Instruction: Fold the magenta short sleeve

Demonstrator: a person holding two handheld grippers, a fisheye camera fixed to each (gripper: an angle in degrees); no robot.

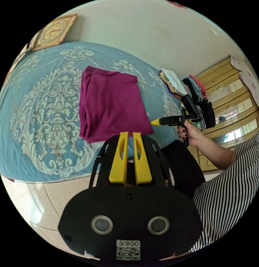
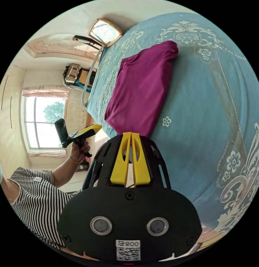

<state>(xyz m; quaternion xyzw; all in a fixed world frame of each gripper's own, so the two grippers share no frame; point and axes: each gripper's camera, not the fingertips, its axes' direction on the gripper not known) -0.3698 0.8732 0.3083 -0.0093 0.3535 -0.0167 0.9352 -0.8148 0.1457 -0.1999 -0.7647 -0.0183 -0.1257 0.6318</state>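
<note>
The magenta short sleeve lies folded on the bed, centre frame. My left tool and right tool hang closed, empty. Soft, light, floppy cloth; I'd pinch a doubled edge near a corner.

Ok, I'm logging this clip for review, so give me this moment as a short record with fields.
garment: magenta short sleeve, folded into a compact rectangle
surface: blue patterned bedspread
left gripper: jaws nearly together, holding nothing, at the garment's near edge
right gripper: jaws together, holding nothing, just short of the garment
background: clock against the wall, stacked clothes beside the bed
</note>
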